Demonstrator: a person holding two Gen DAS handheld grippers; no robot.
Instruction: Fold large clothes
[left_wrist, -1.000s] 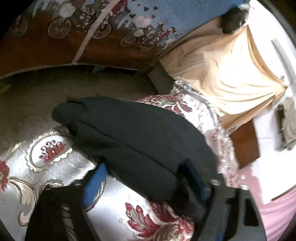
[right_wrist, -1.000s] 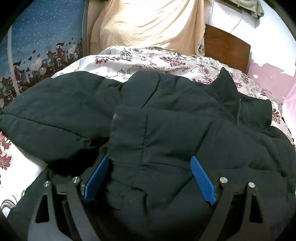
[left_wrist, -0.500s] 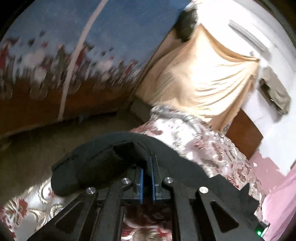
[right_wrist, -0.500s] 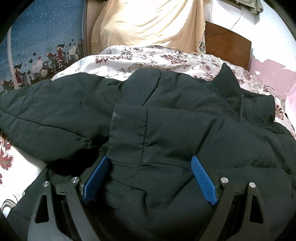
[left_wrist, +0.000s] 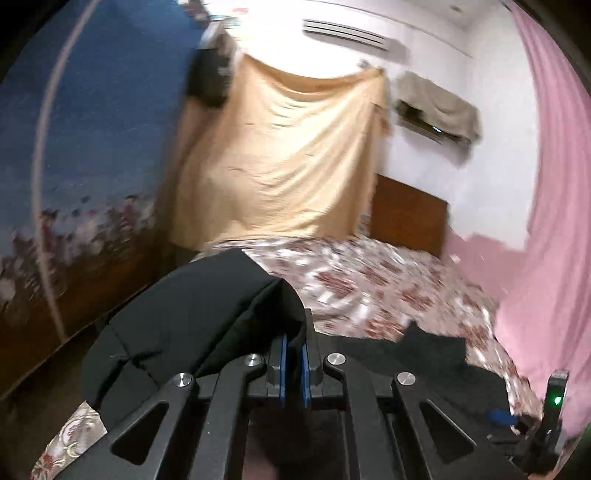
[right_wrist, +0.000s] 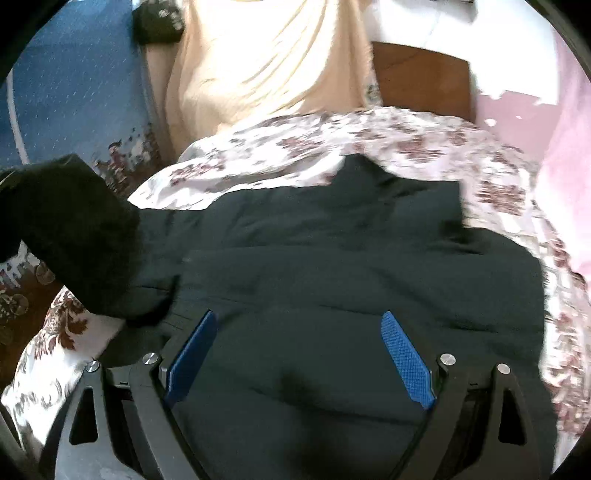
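Two grippers: left gripper (left_wrist: 294, 354) pinching jacket sleeve (left_wrist: 192, 314) above bedspread (left_wrist: 369, 288), right gripper (right_wrist: 299, 354) gaping over jacket (right_wrist: 332, 266). Thin pinch, heavy padding — could slip mid-fold.

walls: white wall (left_wrist: 461, 122) behind the bed, pink paint low down | curtain: pink curtain (left_wrist: 554, 184) on the right | drape: beige cloth (left_wrist: 288, 158) hung at the bed's head | headboard: brown wooden headboard (left_wrist: 406, 221) | bed: floral bedspread (left_wrist: 369, 280) | left: blue patterned panel (left_wrist: 92, 110)
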